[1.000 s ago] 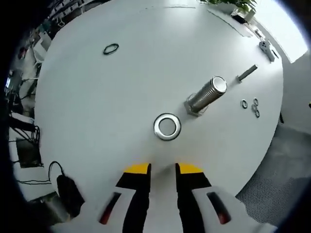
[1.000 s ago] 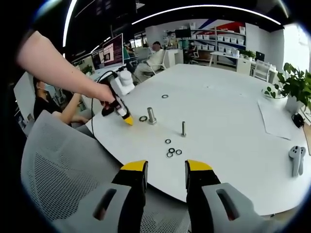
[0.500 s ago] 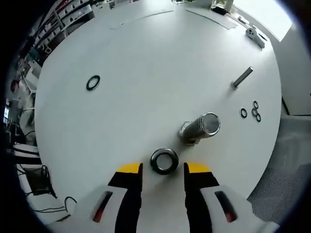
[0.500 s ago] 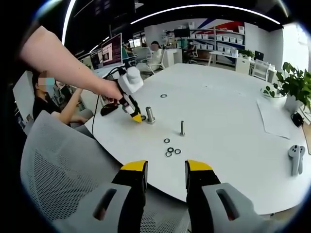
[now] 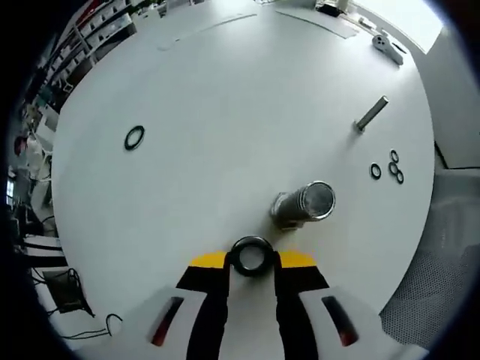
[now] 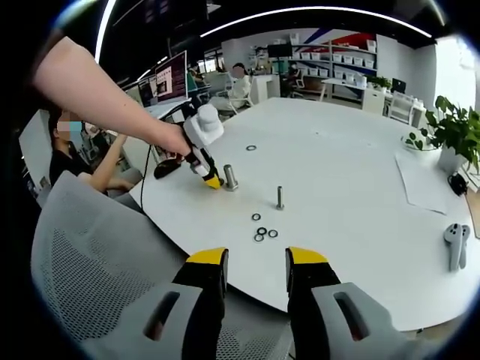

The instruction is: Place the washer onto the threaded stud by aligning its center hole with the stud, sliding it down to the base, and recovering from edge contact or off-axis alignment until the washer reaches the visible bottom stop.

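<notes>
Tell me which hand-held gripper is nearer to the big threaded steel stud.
Left. The left hand-held gripper sits right beside the big threaded steel stud, jaws around a steel washer. The right hand-held gripper hangs off the table edge.

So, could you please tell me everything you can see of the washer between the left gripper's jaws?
The washer is a flat metal ring, dark in this light, with a round centre hole showing the white table through it. It sits between the yellow tips of the left gripper, which close in on its two sides. The large threaded stud stands just beyond it, apart from it; the washer is not yet on the stud.
</notes>
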